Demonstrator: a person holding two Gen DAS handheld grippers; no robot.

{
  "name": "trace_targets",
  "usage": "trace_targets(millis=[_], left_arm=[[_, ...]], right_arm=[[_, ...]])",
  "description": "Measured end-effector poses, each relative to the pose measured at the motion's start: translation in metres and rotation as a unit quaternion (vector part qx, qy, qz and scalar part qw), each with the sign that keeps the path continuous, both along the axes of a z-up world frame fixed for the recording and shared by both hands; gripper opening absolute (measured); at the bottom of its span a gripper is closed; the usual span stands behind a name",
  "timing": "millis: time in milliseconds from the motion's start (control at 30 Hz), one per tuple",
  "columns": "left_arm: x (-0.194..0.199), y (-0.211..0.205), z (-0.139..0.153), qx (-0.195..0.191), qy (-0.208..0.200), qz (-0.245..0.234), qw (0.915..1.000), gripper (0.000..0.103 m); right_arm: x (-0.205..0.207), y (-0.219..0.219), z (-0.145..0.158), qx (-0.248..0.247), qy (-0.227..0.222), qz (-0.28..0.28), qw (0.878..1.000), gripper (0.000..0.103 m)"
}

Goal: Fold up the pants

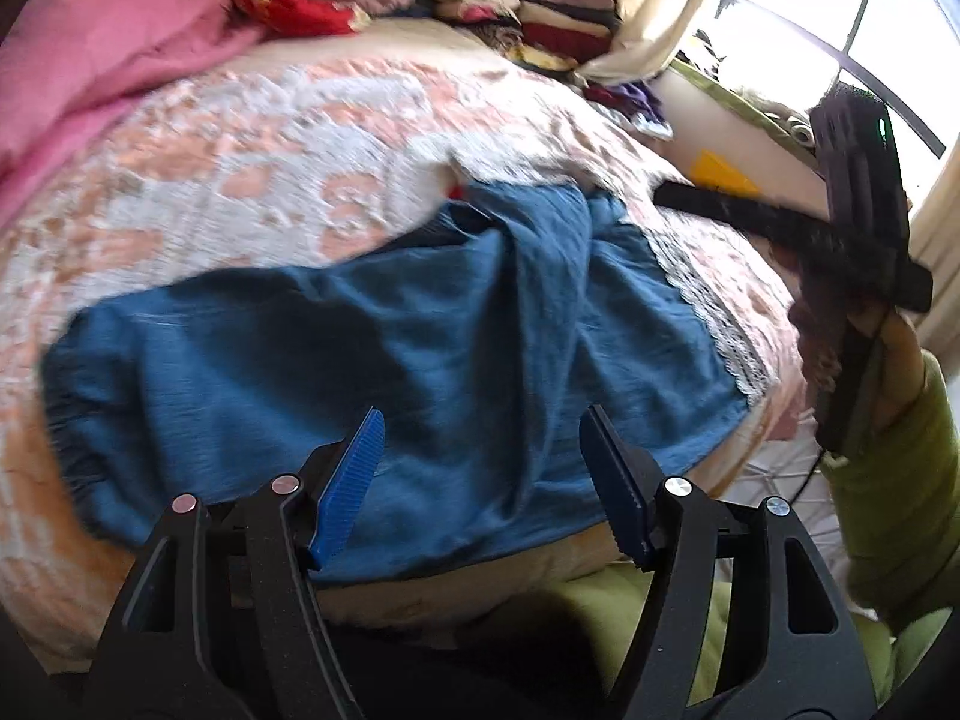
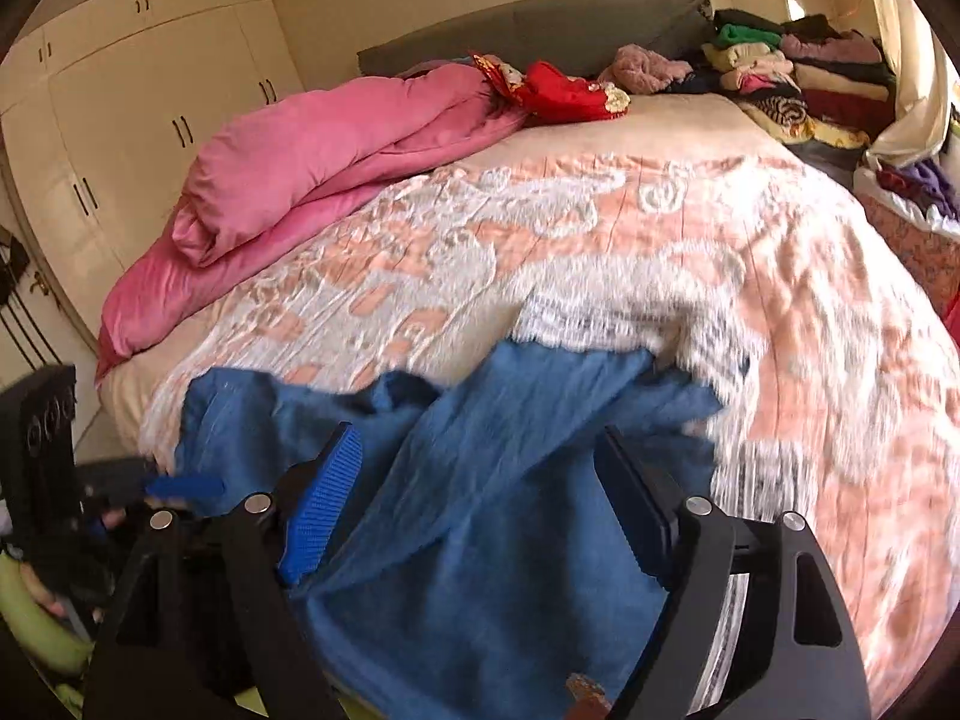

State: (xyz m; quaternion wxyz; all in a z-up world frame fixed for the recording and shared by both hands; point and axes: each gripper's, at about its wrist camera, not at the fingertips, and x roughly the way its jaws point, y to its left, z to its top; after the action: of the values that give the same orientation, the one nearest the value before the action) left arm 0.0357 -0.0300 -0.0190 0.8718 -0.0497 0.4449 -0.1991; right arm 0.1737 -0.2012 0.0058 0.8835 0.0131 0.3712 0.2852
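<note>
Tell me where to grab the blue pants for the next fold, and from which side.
Take the blue pants at the gathered end on the left of the left wrist view, coming in from the near edge of the bed. They lie spread flat crosswise, so that end probably lifts free. Both the left gripper and right gripper are open.

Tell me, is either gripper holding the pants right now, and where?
Neither. The left gripper and right gripper both hang open over the blue pants, with no cloth between the fingers.
</note>
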Motion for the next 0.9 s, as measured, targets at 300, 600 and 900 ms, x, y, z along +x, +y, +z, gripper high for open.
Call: trace_targets(millis=[300,600,900], left_arm=[[0.039,-0.033,-0.023,-0.044,0.052,-0.035,0.9970,0.060],[0.062,-0.047,-0.040,-0.091,0.076,-0.028,0.9926,0.030],[0.044,-0.073,-0.044,-0.051,0.050,-0.075,0.9946,0.005]], right_arm=[[0.063,0.036,0.003,-0.036,0.014,0.027,0.999,0.080],[0.118,0.078,-0.031,-0.115,0.043,0.027,0.992,0.081],[0.165,0.104,-0.069,-0.174,0.075,-0.025,0.982,0.081]])
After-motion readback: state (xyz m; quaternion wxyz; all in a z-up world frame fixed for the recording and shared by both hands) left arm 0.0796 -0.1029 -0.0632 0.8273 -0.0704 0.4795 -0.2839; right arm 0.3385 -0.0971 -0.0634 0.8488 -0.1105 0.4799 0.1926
